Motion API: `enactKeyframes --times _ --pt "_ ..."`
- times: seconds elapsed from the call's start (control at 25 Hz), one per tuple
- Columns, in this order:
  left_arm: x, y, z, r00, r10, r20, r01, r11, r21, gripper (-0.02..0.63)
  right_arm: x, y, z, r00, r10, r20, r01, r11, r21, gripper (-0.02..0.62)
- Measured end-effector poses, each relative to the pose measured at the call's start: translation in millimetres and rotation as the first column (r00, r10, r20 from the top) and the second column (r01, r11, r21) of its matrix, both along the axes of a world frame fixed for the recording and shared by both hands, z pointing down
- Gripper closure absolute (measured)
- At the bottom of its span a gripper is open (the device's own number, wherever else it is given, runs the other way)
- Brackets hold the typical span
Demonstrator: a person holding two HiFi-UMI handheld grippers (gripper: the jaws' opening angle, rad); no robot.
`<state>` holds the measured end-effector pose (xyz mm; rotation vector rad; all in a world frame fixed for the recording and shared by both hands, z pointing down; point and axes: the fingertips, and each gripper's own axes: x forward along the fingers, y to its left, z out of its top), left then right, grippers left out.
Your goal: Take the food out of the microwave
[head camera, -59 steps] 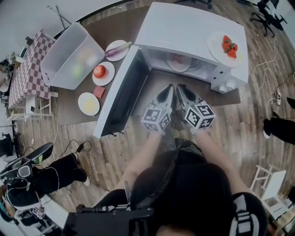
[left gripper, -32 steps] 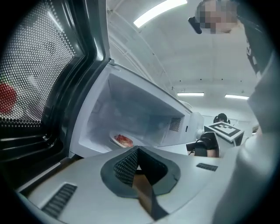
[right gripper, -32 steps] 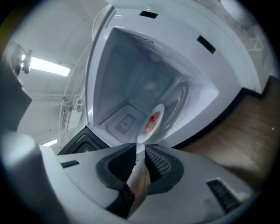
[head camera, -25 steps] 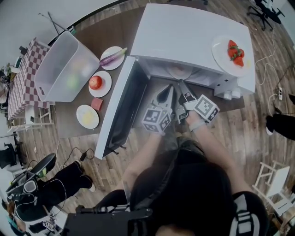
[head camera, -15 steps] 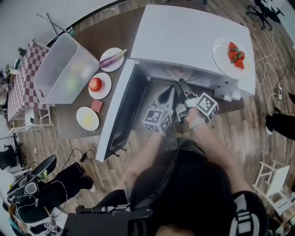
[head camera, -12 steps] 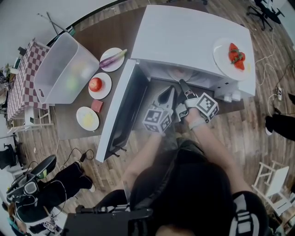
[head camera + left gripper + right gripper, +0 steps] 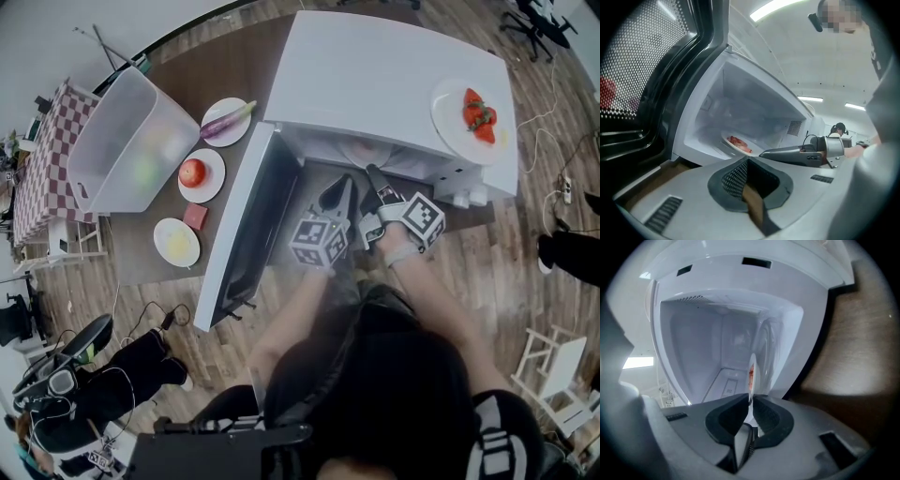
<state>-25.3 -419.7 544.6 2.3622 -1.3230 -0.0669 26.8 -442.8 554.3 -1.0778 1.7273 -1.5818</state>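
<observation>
The white microwave [image 7: 394,66] stands with its door [image 7: 248,225] swung open to the left. Inside lies a white plate [image 7: 738,142] with red food on it. My right gripper [image 7: 373,173] reaches into the oven's mouth. Its jaws have just been closing, and they now pinch the near rim of the plate [image 7: 752,373], which shows edge-on in the right gripper view. My left gripper [image 7: 342,183] is shut and empty, level in front of the opening beside the right one. In the left gripper view the right gripper [image 7: 764,153] points at the plate.
A plate of strawberries [image 7: 469,105] sits on top of the microwave. Left of the door the brown table [image 7: 141,248] holds a clear bin [image 7: 131,141], a plate with a tomato [image 7: 193,173], a plate with a purple vegetable [image 7: 228,120] and a yellow-topped plate [image 7: 176,242].
Both grippers have come up to the microwave's opening. The right gripper has rolled and its jaws have narrowed onto the plate's rim. The left gripper has barely moved.
</observation>
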Motion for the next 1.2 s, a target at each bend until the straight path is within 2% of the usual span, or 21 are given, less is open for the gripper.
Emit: enactKeyframes --times 0.2,0.32,0.56,0.64,0.84,1.04,1.12,1.2 --pt "6 0 1 0.999 0.011 -0.033 -0.012 0.999 -0.031 0.603 4 7 0 1.0 -0.001 -0.004 0.001 1.0 0.006 0.568" --pt "11 1 1 0.997 0.023 -0.079 -0.028 0.998 -0.057 0.557 4 10 -2 1.0 -0.008 0.002 0.008 1.0 0.014 0.569" --pt "14 -2 1 0.983 0.028 -0.179 -0.05 0.992 -0.119 0.555 3 17 -5 1.0 -0.022 0.008 0.022 0.999 0.024 0.569" --pt "16 -3 2 0.969 0.028 -0.245 -0.069 0.985 -0.159 0.555 4 18 -6 1.0 -0.024 0.007 0.024 0.999 0.03 0.569" --pt "17 -4 6 0.909 0.004 -0.417 -0.113 0.965 -0.238 0.532 7 18 -5 1.0 -0.027 -0.005 0.028 0.999 0.031 0.569" --pt "18 -1 10 0.872 -0.01 -0.49 -0.142 0.951 -0.273 0.531 7 19 -7 1.0 -0.031 -0.003 0.031 0.999 0.039 0.569" --pt "21 0 9 0.857 -0.008 -0.516 -0.158 0.948 -0.277 0.479 7 19 -8 0.999 -0.036 -0.006 0.037 0.998 0.048 0.568" --pt "21 -2 9 0.843 -0.021 -0.537 -0.157 0.946 -0.284 0.479 9 19 -6 0.999 -0.039 -0.021 0.04 0.998 0.05 0.568"
